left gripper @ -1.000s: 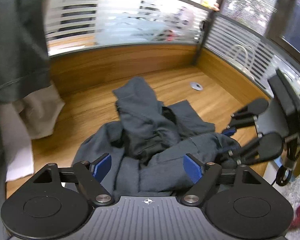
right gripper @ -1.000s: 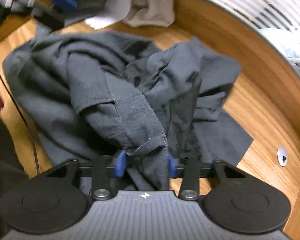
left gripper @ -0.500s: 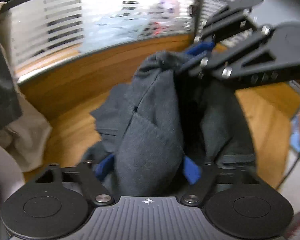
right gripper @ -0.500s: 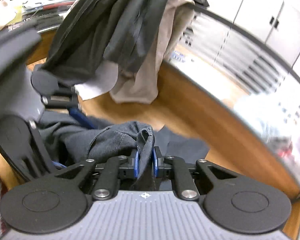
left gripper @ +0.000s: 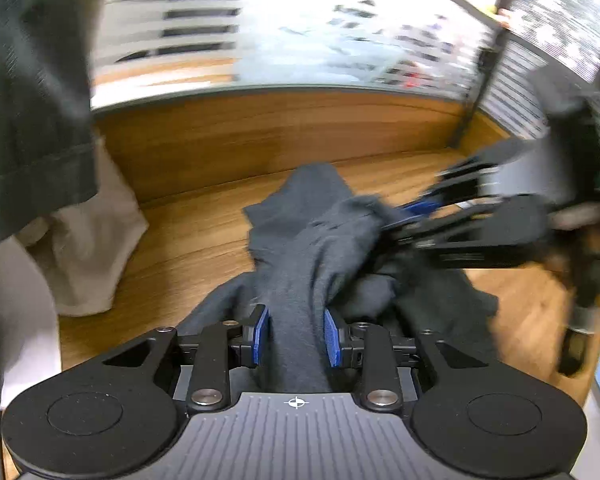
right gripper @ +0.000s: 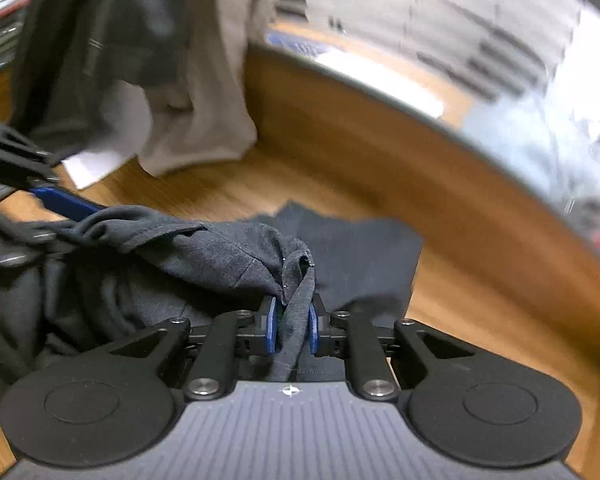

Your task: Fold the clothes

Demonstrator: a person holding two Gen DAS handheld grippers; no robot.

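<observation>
1. The dark grey garment [left gripper: 296, 264] lies bunched on the wooden table [left gripper: 204, 232], partly lifted off it. It looks like a T-shirt or similar knit top; the exact type cannot be confirmed while it is crumpled.
2. The left tongs [left gripper: 296, 334] are closed on a thick roll of the garment. The blue pads [left gripper: 261, 334] are held apart only by the cloth between them.
3. The right tongs [right gripper: 292, 328] are closed nearly all the way on a thin hemmed edge of the same garment [right gripper: 204, 256]. In the left wrist view, the right tongs [left gripper: 415, 216] grip the cloth to the right of and beyond the left tongs.
4. Step in hand (judgement): pick up and spread. No fold is made yet. Both grips are set and the cloth is raised between them.
5. Orientation: the stretch of cloth between the two grips forms the present long axis. It runs from the left tongs away and to the right. A loose flap [right gripper: 363, 248] lies flat on the table toward the back wall. Which end is the neck or the hem cannot be told.
6. Next move (judgement): separate the tongs along this axis to draw the cloth taut, then lower it flat on the table. Keep both grips firm; the thin edge in the right tongs could slip.
7. Surroundings: other clothes [right gripper: 148, 64], dark grey and beige, hang at the left side of the table, apart from the held garment.
</observation>
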